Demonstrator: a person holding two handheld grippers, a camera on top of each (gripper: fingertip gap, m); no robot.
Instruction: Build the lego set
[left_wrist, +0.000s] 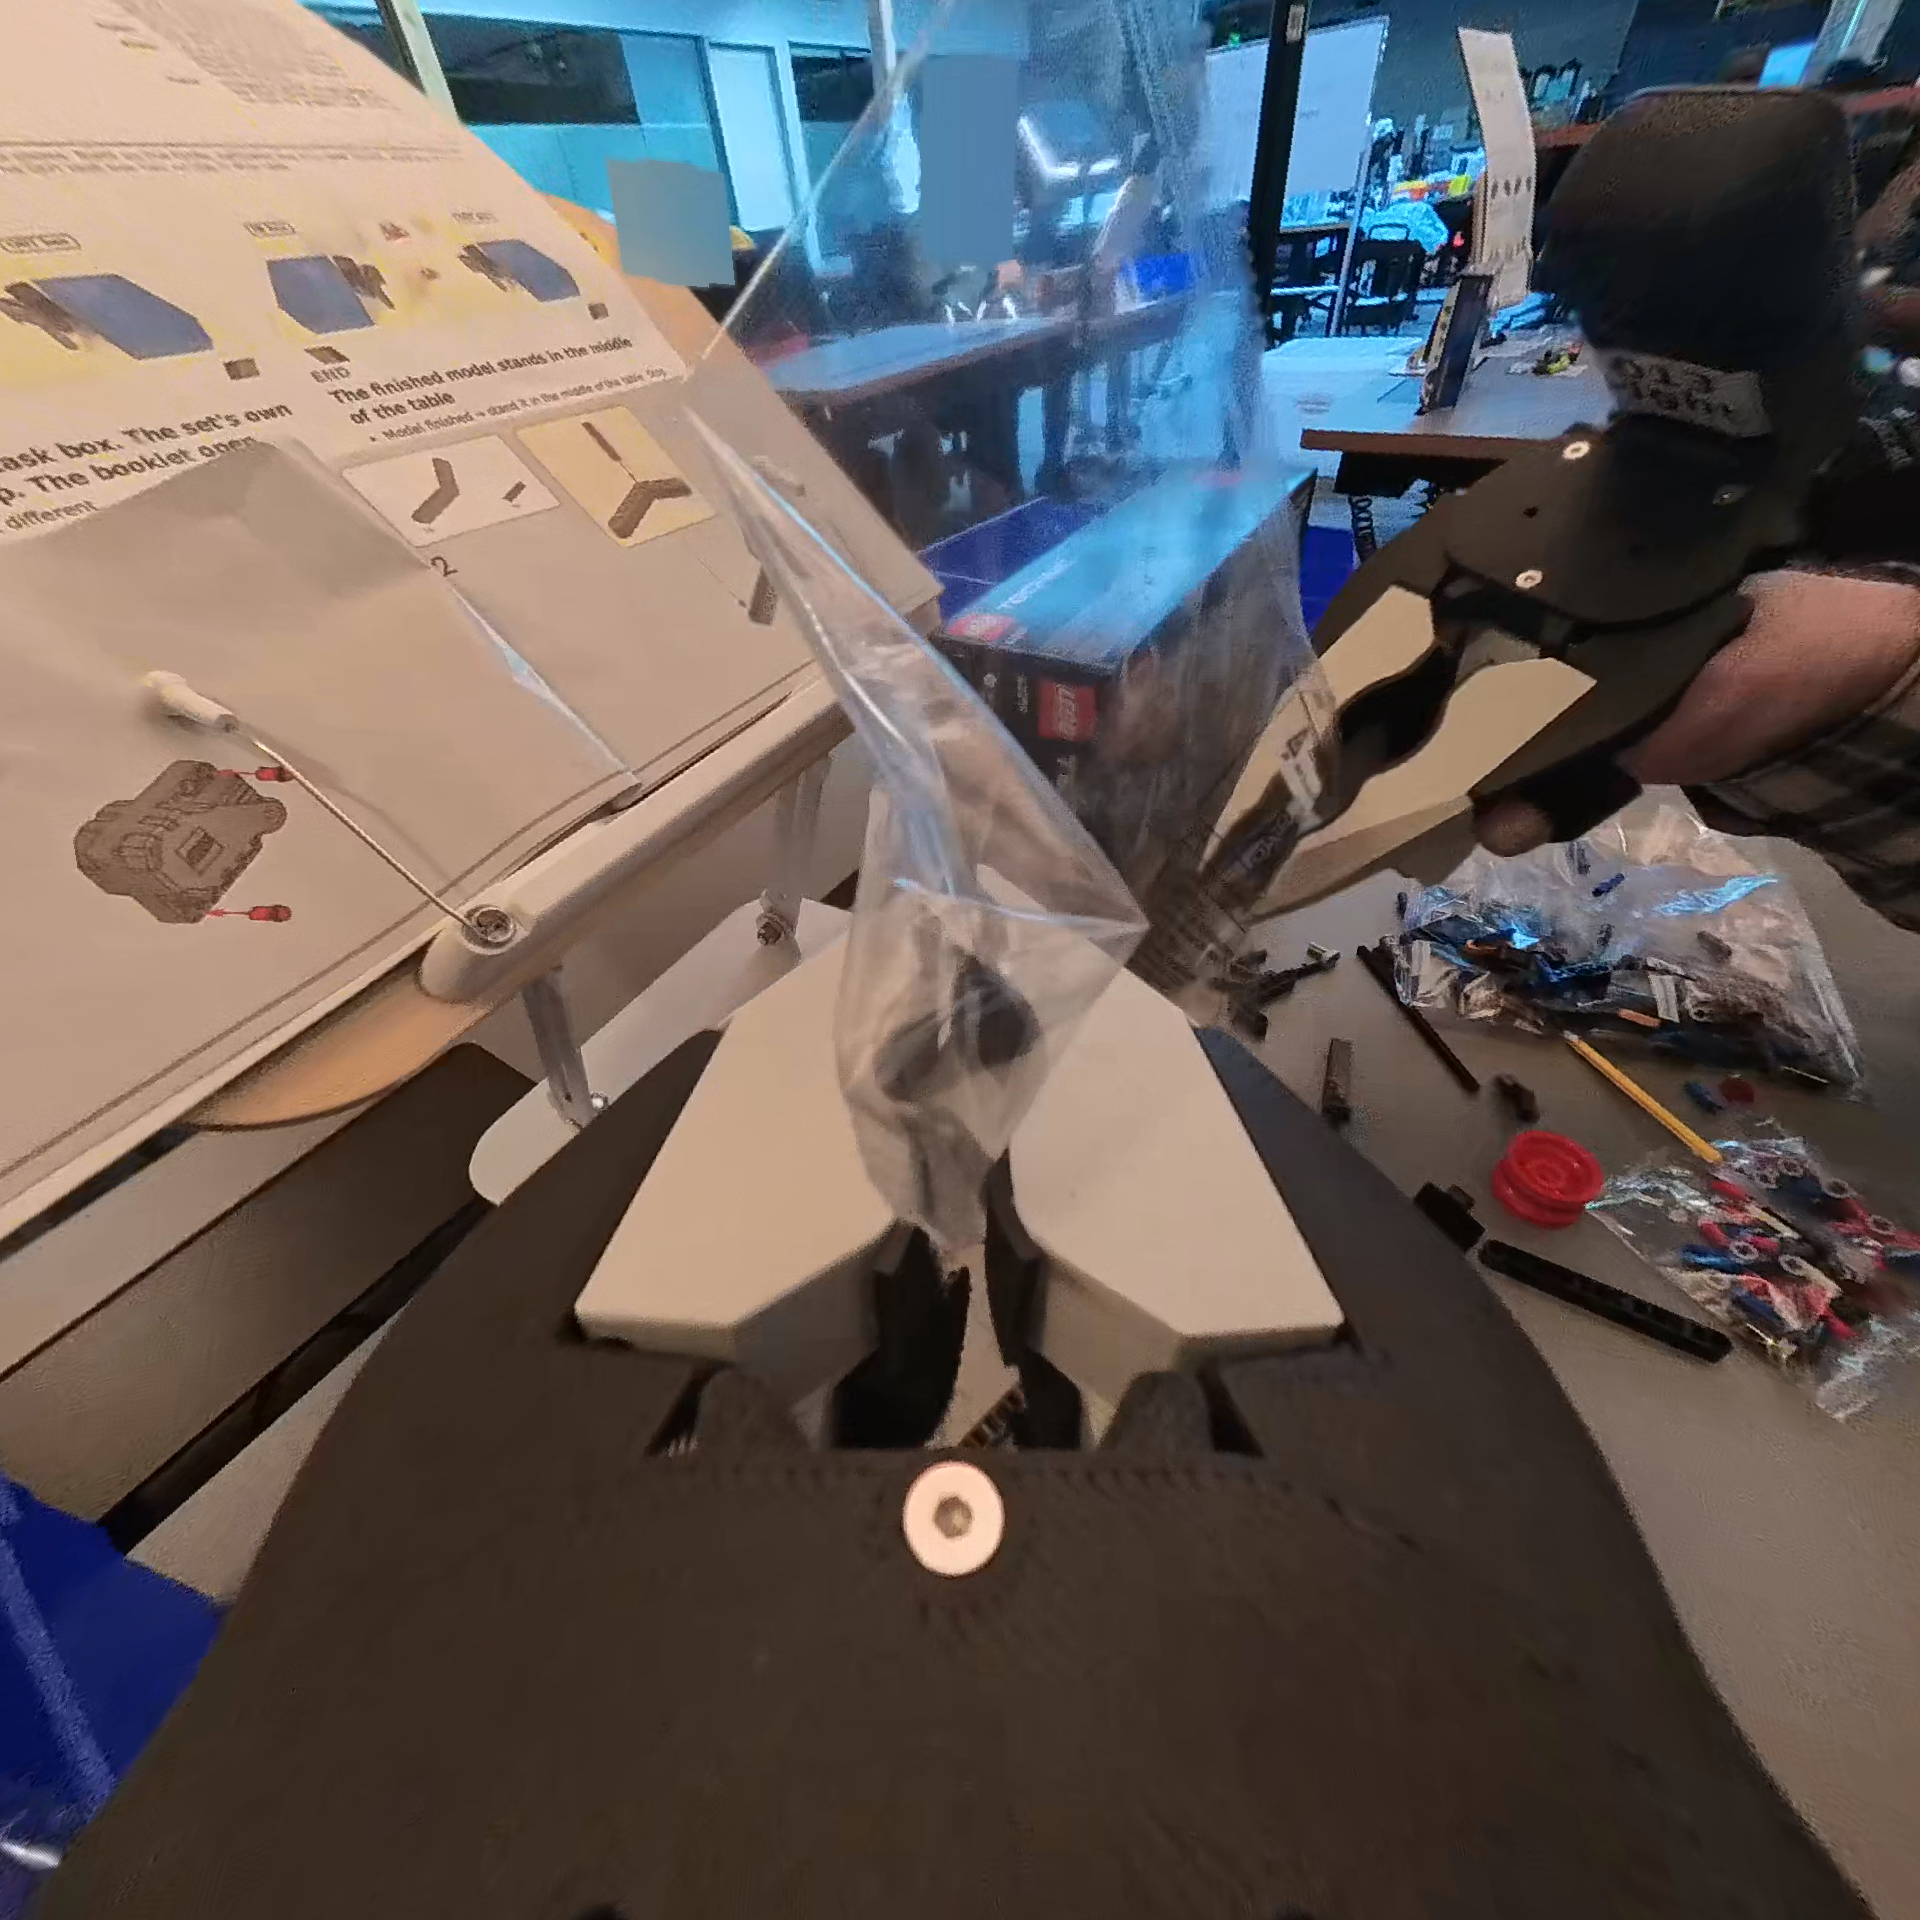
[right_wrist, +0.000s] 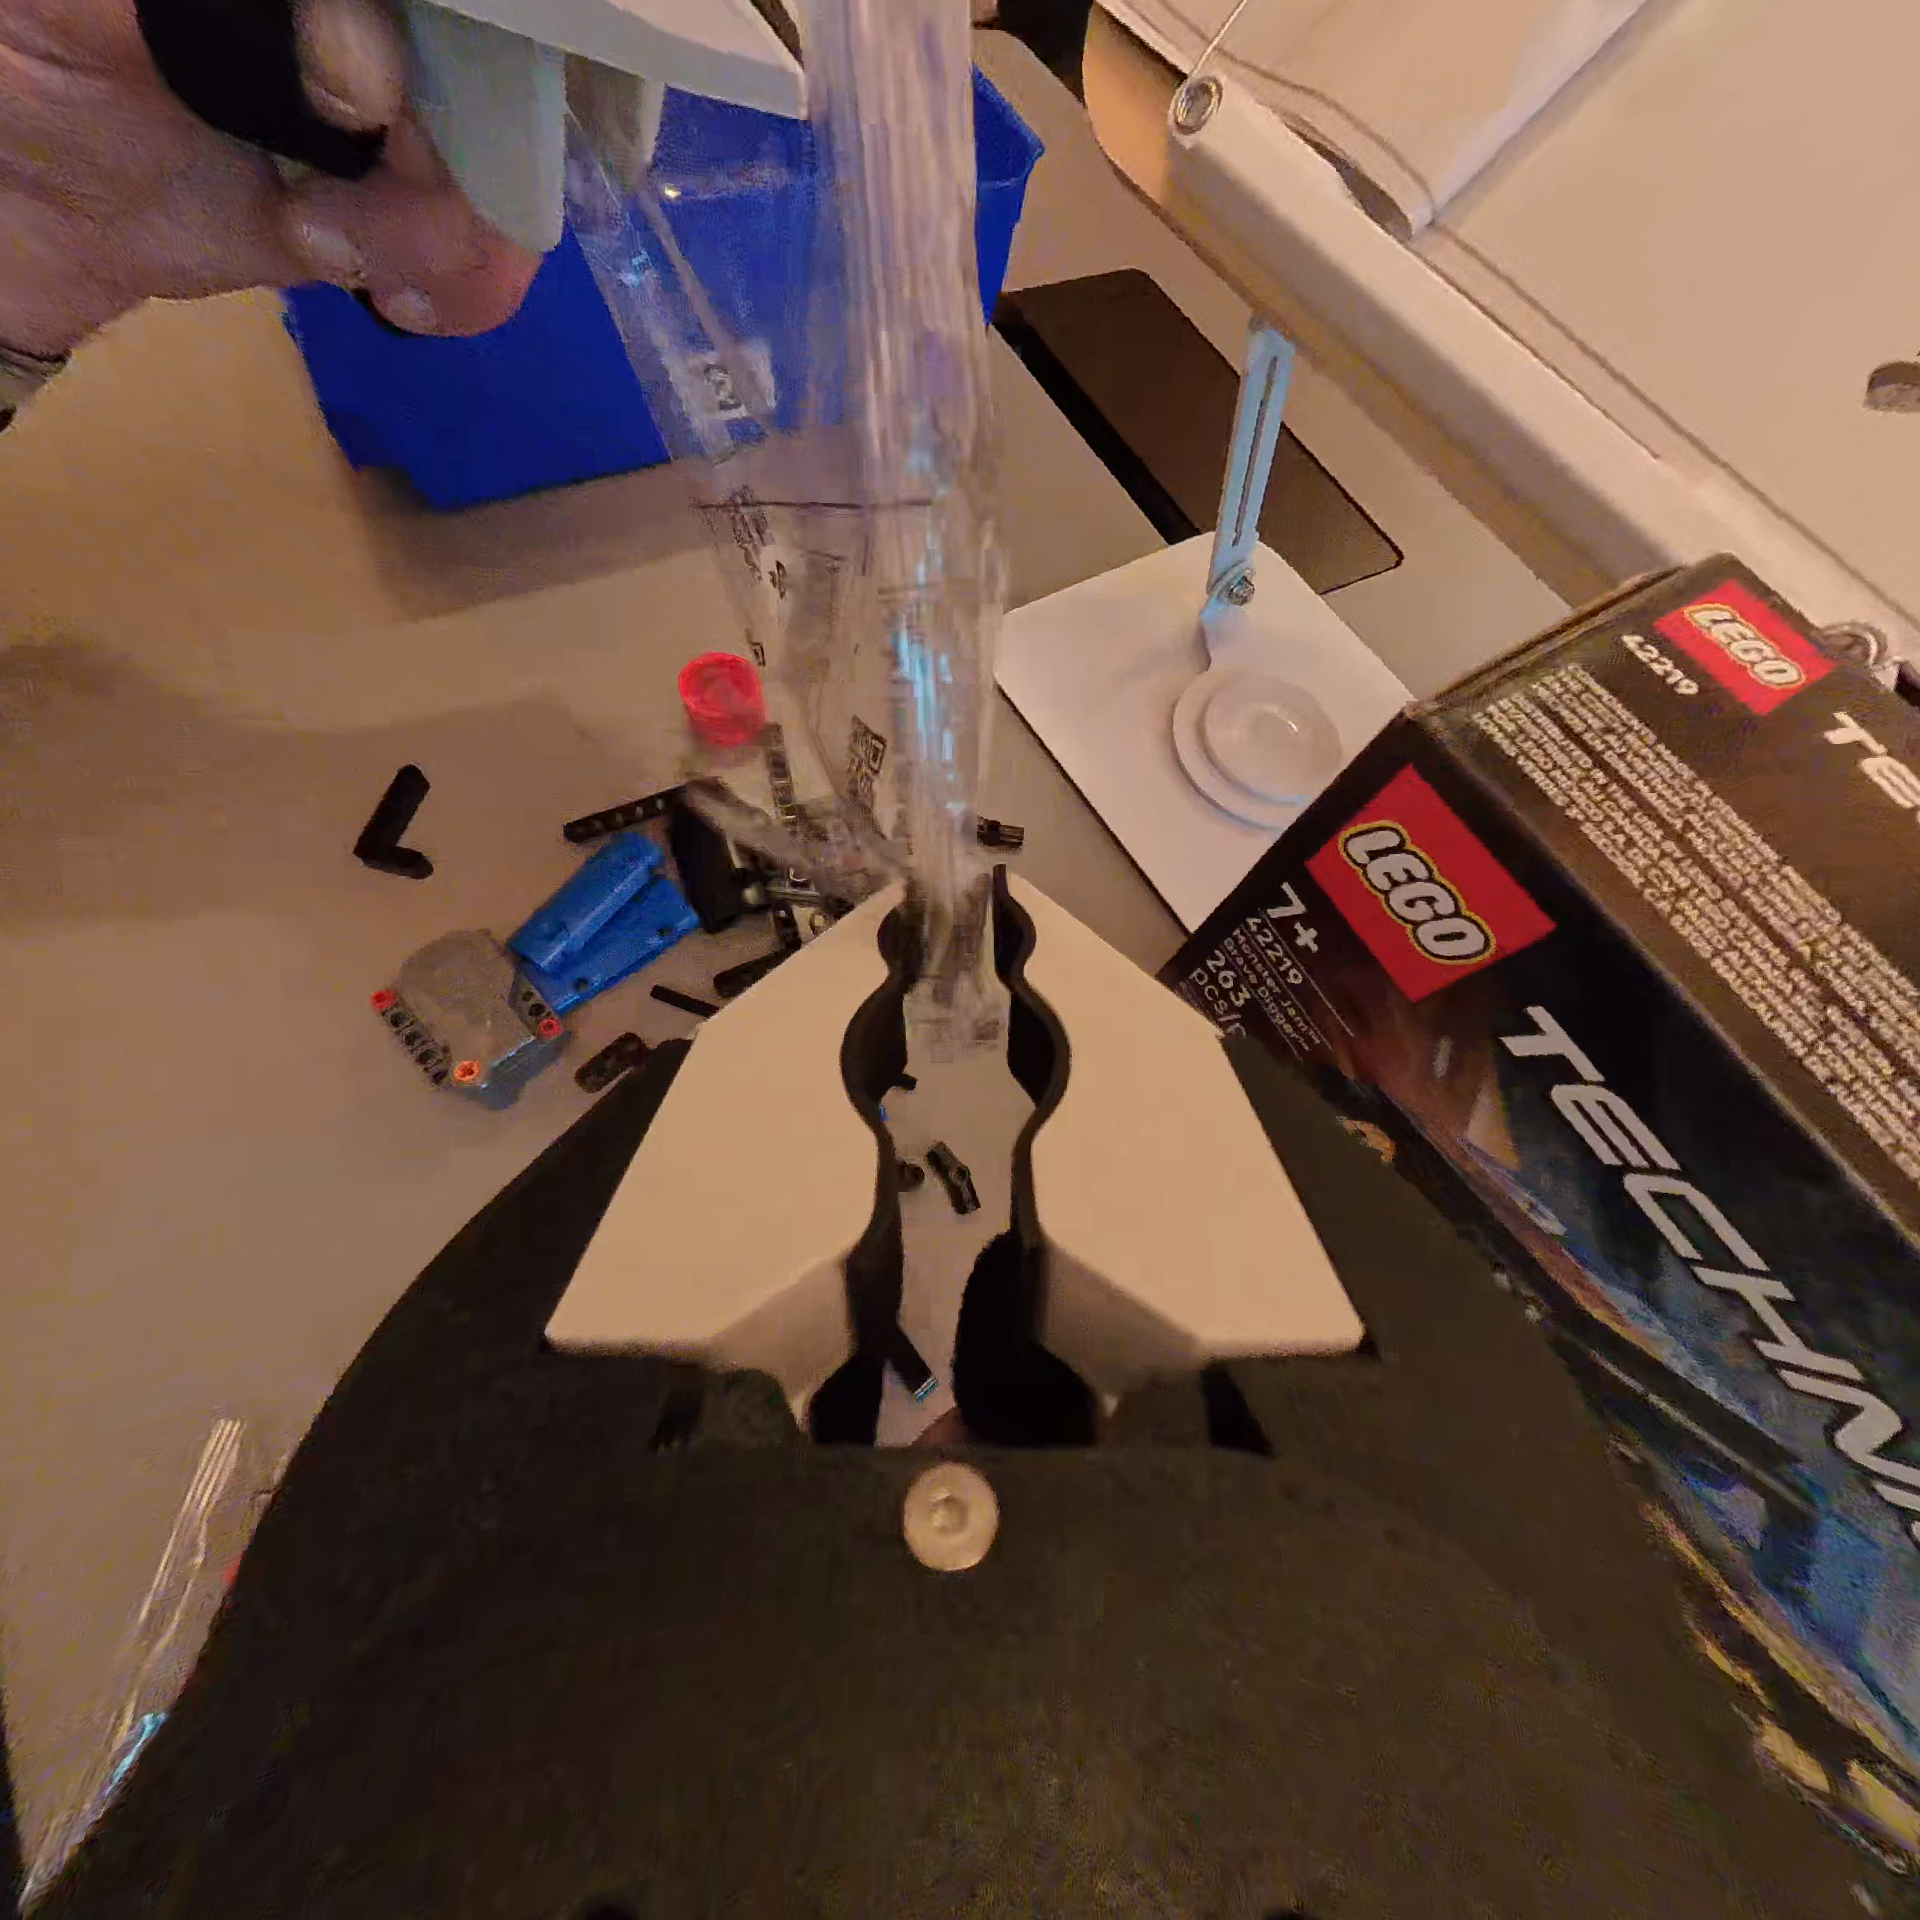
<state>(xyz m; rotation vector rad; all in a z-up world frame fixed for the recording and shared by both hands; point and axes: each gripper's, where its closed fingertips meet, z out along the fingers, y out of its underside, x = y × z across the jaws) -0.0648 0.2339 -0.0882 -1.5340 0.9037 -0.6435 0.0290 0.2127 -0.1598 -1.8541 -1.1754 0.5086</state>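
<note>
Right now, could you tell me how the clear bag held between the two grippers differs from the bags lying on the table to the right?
The held clear bag is stretched in the air, pinched by the left hand-held gripper and the right hand-held gripper; the table bags lie loose and crumpled. The held bag looks nearly empty, with a few dark pieces; the table bags are full of blue, black and red pieces. All are clear plastic.

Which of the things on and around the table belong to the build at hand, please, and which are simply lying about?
In use:
clear bag, pinched by left claw and right claw
loose parts on the table
booklet on stand
set box

Lying about:
blue bin
pencil
</note>
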